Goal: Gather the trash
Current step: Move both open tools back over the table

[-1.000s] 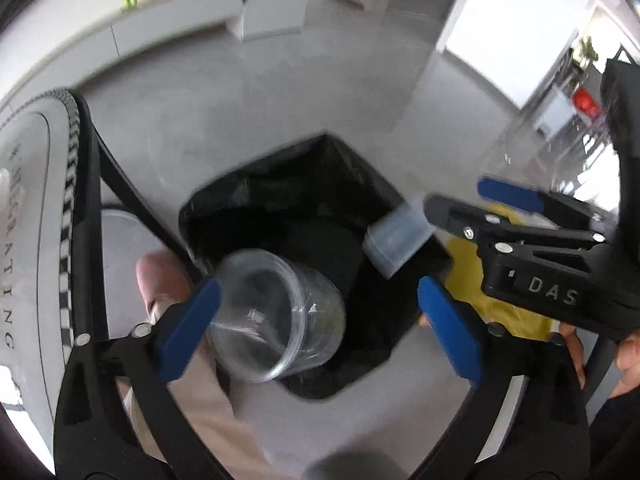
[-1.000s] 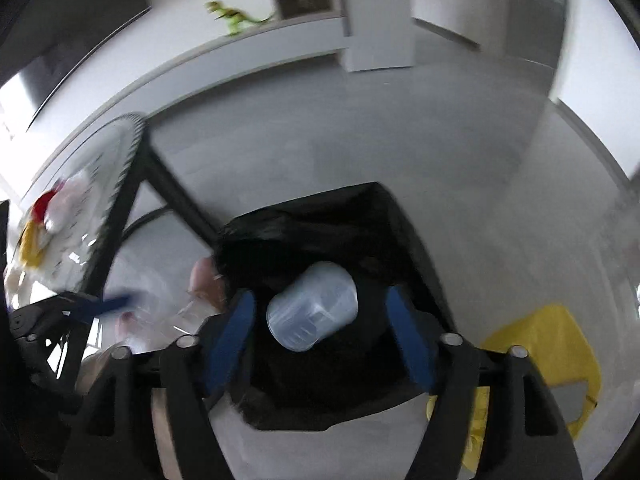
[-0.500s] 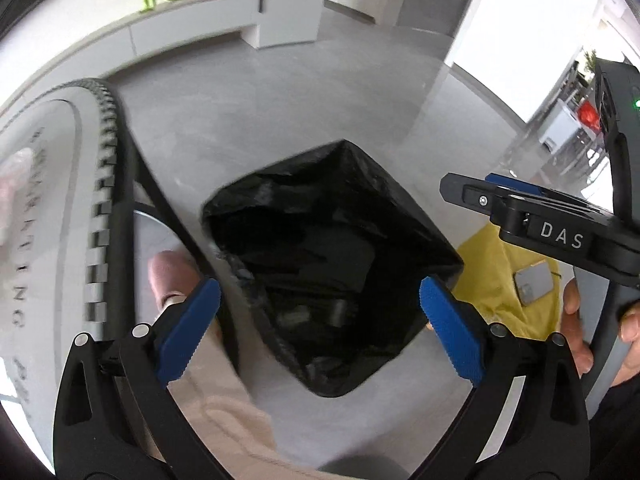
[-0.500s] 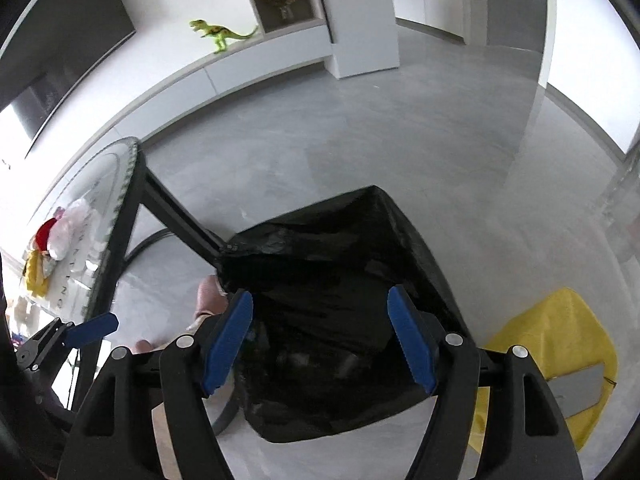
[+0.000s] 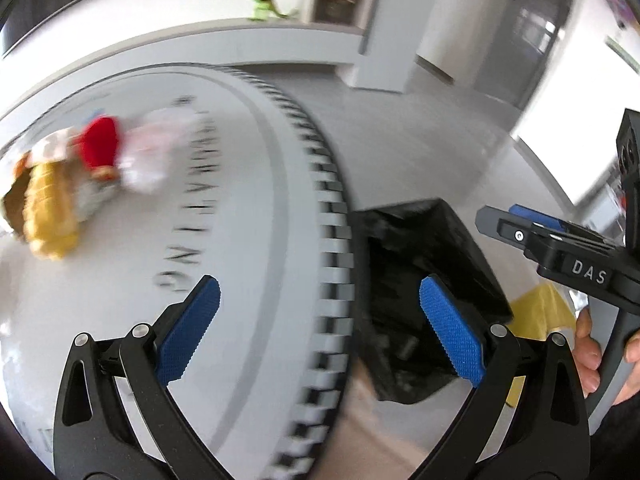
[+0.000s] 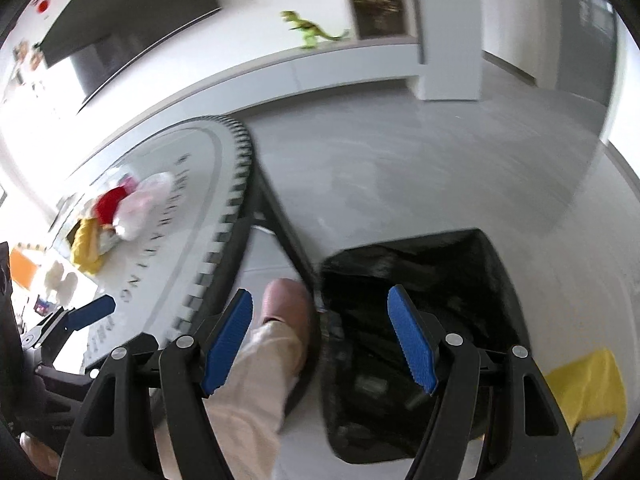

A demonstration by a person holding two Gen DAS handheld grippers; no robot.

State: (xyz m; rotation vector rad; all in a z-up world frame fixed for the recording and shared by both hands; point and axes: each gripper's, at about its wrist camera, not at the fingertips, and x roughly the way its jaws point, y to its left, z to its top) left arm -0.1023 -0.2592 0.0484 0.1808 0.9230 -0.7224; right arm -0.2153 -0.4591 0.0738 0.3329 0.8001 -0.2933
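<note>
My left gripper (image 5: 320, 304) is open and empty over the edge of the round grey table (image 5: 248, 208). A blurred heap of trash (image 5: 80, 176), with red, yellow and pale pink pieces, lies on the table's far left. The bin with the black bag (image 5: 416, 264) stands on the floor to the right of the table, with cups dimly visible inside. My right gripper (image 6: 320, 332) is open and empty above the gap between table (image 6: 168, 240) and bin (image 6: 420, 320). The trash heap (image 6: 116, 216) shows again on the table at left. The right gripper (image 5: 520, 220) also appears at the right edge of the left wrist view.
A person's shoe and light trouser leg (image 6: 276, 320) stand between table and bin. A yellow cloth (image 6: 584, 392) lies on the grey floor right of the bin. A green toy dinosaur (image 6: 312, 32) sits on the white ledge at the back. Black table legs (image 6: 280, 220) slant down beside the bin.
A second ago two clear cups left the grippers and fell into the bin. Both grippers have since swung left and slightly up, away from the bin, and the table with the trash heap has come into view.
</note>
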